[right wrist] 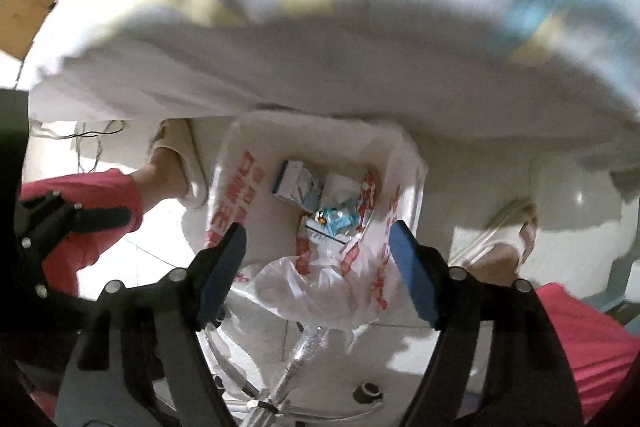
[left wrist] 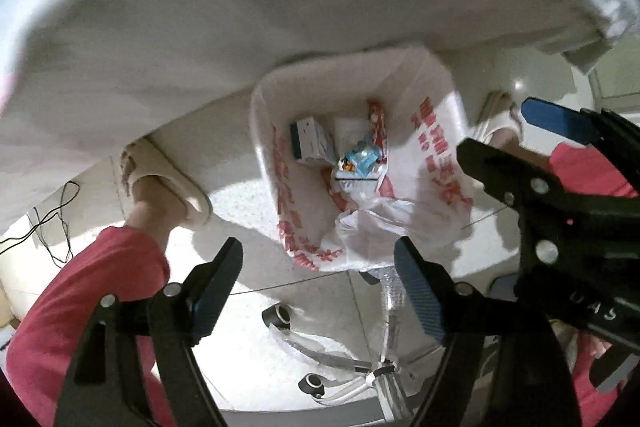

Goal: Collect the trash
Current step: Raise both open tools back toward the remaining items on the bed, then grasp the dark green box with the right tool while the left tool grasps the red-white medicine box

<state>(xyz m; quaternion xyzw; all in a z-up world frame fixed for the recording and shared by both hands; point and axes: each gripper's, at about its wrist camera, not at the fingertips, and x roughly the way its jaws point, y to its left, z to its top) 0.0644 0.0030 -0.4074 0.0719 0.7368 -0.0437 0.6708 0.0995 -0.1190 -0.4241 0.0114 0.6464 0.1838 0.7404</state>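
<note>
Below, a white bin liner with red print (left wrist: 436, 147) sat at frame centre in both wrist views, holding a blue-and-white carton (left wrist: 310, 141), a light blue wrapper (left wrist: 362, 159) and a crumpled clear bag (left wrist: 376, 223). The left gripper (left wrist: 320, 291) stood released with nothing between its blue pads, the liner's near rim just above its fingertips. The right gripper (right wrist: 316, 267) likewise stood spread and empty, the crumpled bag showing between its fingers though not touched; slippered feet (left wrist: 168, 179) flanked the liner on pale floor tiles (left wrist: 240, 195).
</note>
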